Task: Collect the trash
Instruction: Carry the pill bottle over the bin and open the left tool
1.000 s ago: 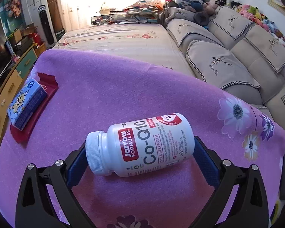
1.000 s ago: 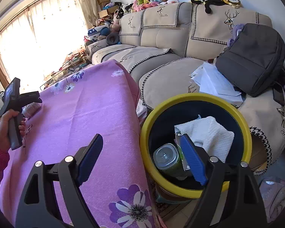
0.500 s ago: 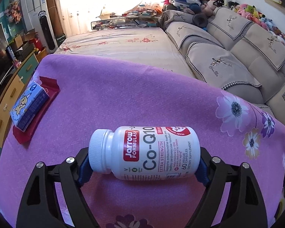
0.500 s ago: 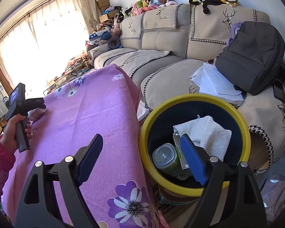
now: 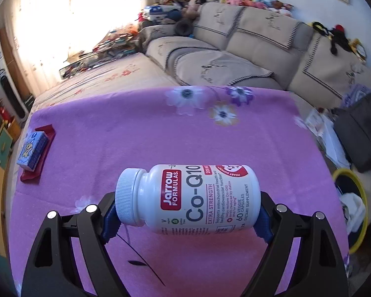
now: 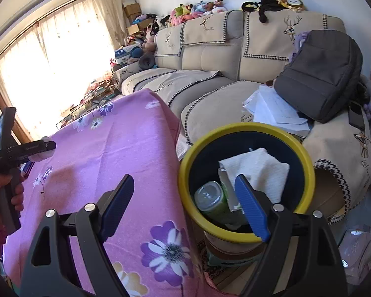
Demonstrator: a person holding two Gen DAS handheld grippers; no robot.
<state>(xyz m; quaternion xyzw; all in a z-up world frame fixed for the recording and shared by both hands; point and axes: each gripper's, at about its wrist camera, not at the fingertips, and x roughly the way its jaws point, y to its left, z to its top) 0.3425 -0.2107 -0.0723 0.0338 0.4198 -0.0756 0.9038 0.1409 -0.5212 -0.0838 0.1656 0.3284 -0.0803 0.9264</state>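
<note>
White bottle [image 5: 188, 199] clamped in left gripper [image 5: 185, 212]; right gripper [image 6: 185, 205] jaws apart, its view showing bin [image 6: 244, 234] contents.

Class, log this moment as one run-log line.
left gripper: shut on bottle, above table | right gripper: open, empty | bin: part full

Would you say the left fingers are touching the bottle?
Touching: the left wrist view shows both blue fingers pressed against the ends of the bottle, cap and base.
</note>
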